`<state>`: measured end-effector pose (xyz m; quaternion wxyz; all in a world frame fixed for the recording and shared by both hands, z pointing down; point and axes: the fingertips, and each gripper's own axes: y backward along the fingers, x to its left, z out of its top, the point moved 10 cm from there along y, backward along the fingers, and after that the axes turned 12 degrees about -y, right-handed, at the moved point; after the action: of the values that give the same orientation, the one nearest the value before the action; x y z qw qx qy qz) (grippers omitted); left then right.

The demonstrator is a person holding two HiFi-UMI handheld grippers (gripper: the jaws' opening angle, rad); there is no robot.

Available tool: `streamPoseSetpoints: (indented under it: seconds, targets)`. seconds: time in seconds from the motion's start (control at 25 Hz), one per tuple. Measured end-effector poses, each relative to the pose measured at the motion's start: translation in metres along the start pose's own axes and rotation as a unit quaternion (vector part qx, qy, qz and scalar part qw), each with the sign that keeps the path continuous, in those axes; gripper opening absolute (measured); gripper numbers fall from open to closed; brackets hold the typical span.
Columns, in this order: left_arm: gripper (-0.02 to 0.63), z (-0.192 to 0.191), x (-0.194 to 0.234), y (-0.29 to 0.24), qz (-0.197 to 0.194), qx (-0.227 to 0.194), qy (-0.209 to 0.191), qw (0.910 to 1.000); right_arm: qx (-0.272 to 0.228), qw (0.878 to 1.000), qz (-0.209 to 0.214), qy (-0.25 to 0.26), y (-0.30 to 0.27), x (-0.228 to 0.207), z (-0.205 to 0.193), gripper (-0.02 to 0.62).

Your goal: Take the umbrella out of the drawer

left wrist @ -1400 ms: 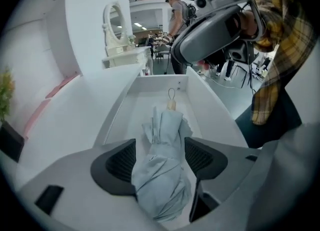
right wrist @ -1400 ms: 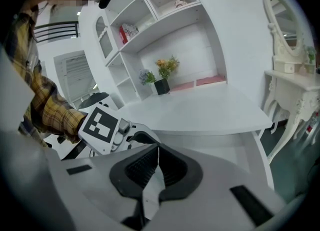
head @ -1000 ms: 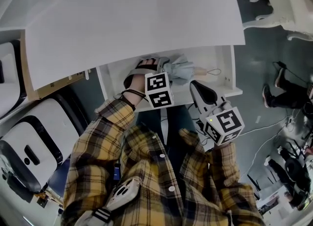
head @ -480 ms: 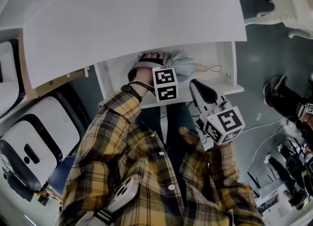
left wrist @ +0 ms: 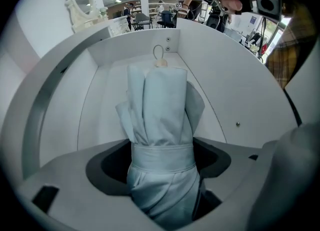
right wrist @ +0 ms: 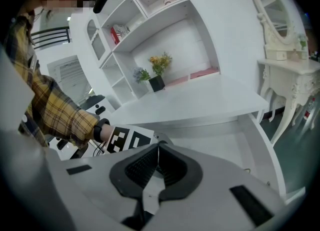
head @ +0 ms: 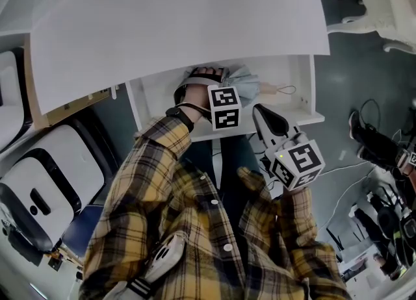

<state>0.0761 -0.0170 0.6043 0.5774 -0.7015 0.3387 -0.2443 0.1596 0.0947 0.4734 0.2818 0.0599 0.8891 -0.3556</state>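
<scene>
So, about halfway I'd say: my left gripper is clamped round the pale blue folded fabric umbrella, which lies inside the open white drawer. Lifting it clear is what's left. My right gripper is pinched closed on nothing.

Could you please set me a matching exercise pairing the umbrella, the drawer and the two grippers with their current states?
Things:
1. umbrella
2. drawer
3. left gripper
4. right gripper

States:
A. jaws together, nothing between them
B. pulled open, white inside
C. folded, with a band wrapped round it
D. jaws closed on the umbrella

Pairs: 1-C, 2-B, 3-D, 4-A
</scene>
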Motion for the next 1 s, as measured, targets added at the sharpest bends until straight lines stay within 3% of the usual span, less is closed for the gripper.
streamPoseSetpoints:
  seconds: [0.44, 0.8, 1.0]
  targets:
    - [0.350, 0.001, 0.000, 0.002, 0.005, -0.004, -0.002, 1.0000, -0.005, 1.000, 0.000, -0.005, -0.007, 0.001, 0.002, 0.018]
    - [0.326, -0.004, -0.010, 0.005, 0.031, -0.009, -0.001, 0.9995, -0.006, 1.000, 0.005, -0.004, -0.018, 0.005, 0.001, 0.018]
    - [0.319, -0.010, -0.010, 0.015, 0.038, -0.027, 0.045, 0.9979, -0.002, 1.000, 0.013, -0.003, -0.018, 0.007, 0.000, 0.018]
